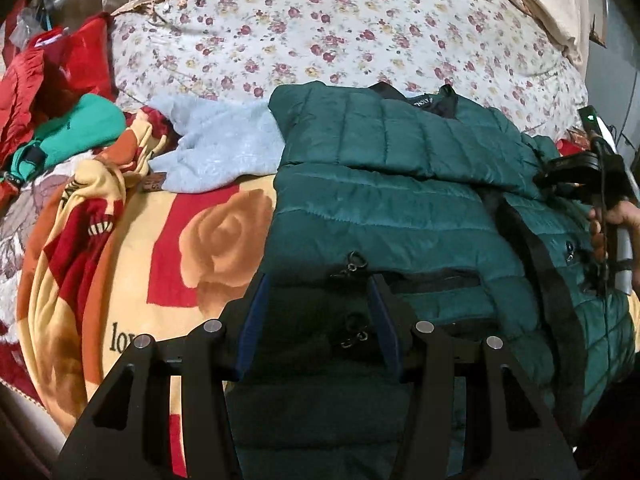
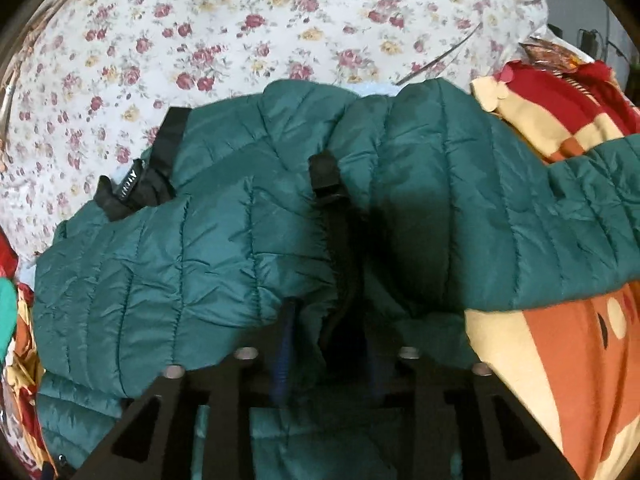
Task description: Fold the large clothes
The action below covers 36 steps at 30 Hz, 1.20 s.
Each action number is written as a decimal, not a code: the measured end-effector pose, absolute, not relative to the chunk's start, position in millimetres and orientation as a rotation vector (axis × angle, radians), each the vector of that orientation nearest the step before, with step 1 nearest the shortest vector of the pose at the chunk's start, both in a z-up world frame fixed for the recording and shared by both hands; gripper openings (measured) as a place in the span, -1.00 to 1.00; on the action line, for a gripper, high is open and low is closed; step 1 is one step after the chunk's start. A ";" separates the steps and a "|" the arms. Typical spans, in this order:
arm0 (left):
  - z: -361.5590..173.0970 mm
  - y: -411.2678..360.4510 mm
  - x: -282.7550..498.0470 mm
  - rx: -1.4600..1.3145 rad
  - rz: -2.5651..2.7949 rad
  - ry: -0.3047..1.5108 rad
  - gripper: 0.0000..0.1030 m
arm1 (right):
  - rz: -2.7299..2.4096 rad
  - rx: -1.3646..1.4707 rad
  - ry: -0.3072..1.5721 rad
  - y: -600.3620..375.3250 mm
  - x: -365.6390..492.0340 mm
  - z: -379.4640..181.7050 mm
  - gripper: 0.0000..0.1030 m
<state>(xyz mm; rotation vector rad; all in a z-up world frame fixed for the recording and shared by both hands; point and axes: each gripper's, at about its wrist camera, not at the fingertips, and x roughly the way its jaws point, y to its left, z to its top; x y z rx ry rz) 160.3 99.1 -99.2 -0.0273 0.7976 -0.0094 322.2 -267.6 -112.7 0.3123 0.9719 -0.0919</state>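
Note:
A dark green quilted puffer jacket [image 1: 400,200] lies on the bed, one sleeve folded across its chest. My left gripper [image 1: 320,280] is open, its blue-padded fingers [image 1: 256,320] spread over the jacket's hem near a pocket zipper [image 1: 354,264]. The right gripper shows at the right edge in the left wrist view [image 1: 560,174], held by a hand, at the jacket's far side. In the right wrist view the jacket [image 2: 160,264] fills the middle; my right gripper [image 2: 328,320] has jacket fabric bunched between its fingers, which are partly buried.
A floral quilt [image 1: 340,32] covers the far bed. A rose-patterned blanket [image 1: 200,248] lies under the jacket. A grey sweater [image 1: 224,152], a teal garment [image 1: 80,128] and red clothes [image 1: 48,68] lie to the left.

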 end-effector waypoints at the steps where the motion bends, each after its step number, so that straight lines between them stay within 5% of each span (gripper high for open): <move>1: -99.4 99.2 159.2 -0.027 -0.007 0.798 -0.02 | -0.085 0.316 0.956 -268.8 313.9 -108.5 -0.11; 8: -85.1 96.2 143.7 -0.080 -0.015 0.793 -0.02 | -0.121 0.365 0.900 -346.0 233.3 -83.7 -0.05; 11: -73.5 92.0 135.1 -0.106 -0.029 0.782 -0.02 | -0.199 0.388 0.880 -396.2 207.9 -84.0 0.37; 19: -75.1 71.3 128.1 -0.074 0.002 0.830 -0.02 | -0.304 0.645 0.795 -516.1 188.8 -101.4 0.37; 28: -92.6 43.2 130.9 -0.012 0.000 0.917 -0.02 | -0.333 0.763 0.756 -549.1 223.5 -117.2 0.04; 30: -94.6 40.5 131.6 0.000 -0.002 0.924 -0.02 | -0.342 0.761 0.775 -551.7 232.0 -120.9 -0.12; 32: -96.5 40.0 132.2 0.007 0.002 0.927 -0.02 | -0.338 0.753 0.795 -554.0 235.0 -122.2 -0.55; 36: -95.1 45.3 132.2 -0.006 0.009 0.915 -0.02 | -0.337 0.691 0.796 -540.9 233.7 -107.8 -0.77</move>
